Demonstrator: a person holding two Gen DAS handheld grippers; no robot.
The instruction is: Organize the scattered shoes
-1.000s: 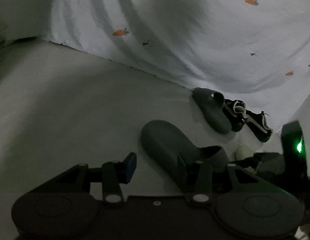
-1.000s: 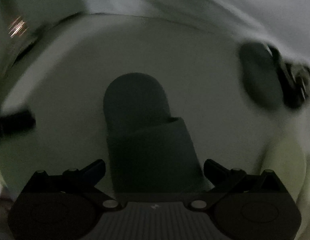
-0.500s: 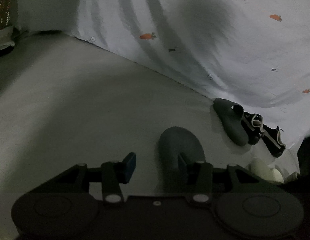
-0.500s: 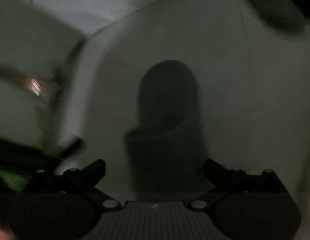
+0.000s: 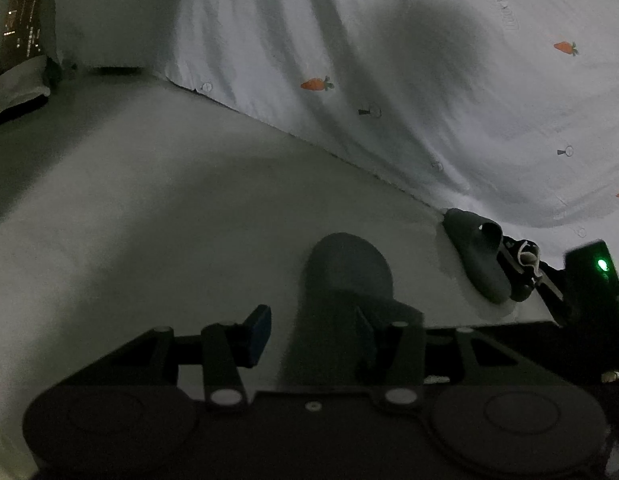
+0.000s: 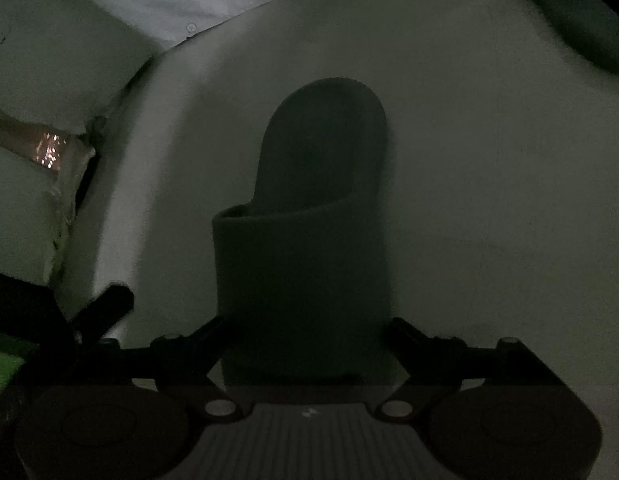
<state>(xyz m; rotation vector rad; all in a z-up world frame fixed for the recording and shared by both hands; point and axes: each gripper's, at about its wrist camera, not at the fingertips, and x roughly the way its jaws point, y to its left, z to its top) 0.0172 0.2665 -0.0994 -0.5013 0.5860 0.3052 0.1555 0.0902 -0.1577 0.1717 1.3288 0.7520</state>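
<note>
Right hand-held gripper [image 6: 309, 340] spread wide, fingers flanking the dark slide's [image 6: 309, 208] strap end on the floor [image 6: 489, 200], not visibly gripping. Looks light, soft foam; pinch the strap. Left hand-held gripper [image 5: 309, 336] open, empty. Matching slide [image 5: 475, 256] waits beyond, by the bedsheet [image 5: 389, 60].

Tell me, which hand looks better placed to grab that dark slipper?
Right, probably. The right gripper is centred on the dark slipper, with one finger beside each edge of its strap. The left gripper sits off to one side, so the slipper lines up with only one finger.
</note>
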